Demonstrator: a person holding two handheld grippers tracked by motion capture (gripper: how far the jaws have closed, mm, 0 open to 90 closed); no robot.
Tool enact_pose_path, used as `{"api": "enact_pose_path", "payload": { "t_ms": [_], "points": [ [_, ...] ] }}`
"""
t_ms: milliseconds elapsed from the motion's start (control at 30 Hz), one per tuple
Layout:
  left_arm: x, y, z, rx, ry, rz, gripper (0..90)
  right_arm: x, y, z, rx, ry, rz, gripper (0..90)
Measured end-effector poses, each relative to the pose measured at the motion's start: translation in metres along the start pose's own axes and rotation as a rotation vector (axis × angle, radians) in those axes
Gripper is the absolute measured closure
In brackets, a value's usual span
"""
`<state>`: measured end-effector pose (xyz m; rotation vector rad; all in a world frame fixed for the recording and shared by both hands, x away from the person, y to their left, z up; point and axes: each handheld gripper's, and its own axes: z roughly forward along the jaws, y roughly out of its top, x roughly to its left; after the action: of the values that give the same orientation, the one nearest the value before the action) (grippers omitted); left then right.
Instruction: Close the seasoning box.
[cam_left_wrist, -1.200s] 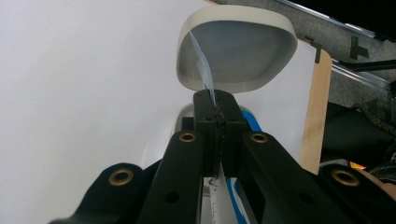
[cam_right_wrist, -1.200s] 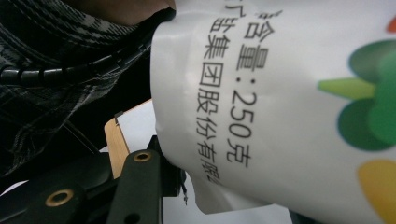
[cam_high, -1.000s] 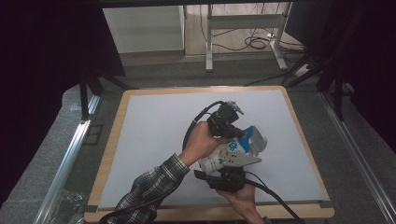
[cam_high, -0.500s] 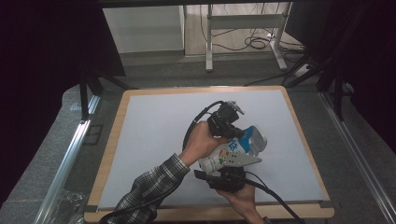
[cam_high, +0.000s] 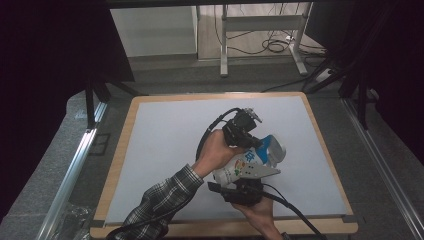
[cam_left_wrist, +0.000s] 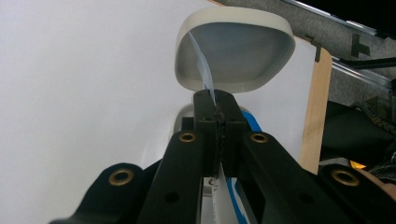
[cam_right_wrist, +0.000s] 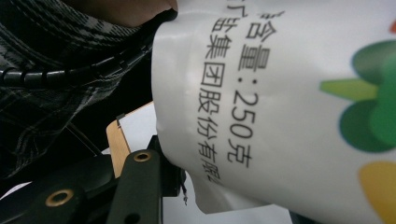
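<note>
Where dark curtains hang, white tabletop (cam_high: 165, 145), wood-edged

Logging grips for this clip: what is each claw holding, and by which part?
Both hold one white printed pouch. The left claw pinches its thin top edge beside the bowl; the right claw grips its lower body.

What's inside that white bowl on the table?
The white bowl looks empty on the side that shows. A clear strip pinched shut in the left gripper crosses its inside, and the jaws hide the bowl's near edge.
</note>
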<state>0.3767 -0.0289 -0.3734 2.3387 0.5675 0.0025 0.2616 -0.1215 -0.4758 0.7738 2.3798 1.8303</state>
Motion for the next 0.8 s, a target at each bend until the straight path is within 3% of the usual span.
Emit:
{"api": "enact_pose_path", "payload": {
  "t_ms": [800],
  "points": [
    [0.0002, 0.0018, 0.0017, 0.011, -0.001, -0.004, 89.2, -0.0005, 0.0004, -0.0004, -0.004, 0.003, 0.003, 59.5]
  ]
}}
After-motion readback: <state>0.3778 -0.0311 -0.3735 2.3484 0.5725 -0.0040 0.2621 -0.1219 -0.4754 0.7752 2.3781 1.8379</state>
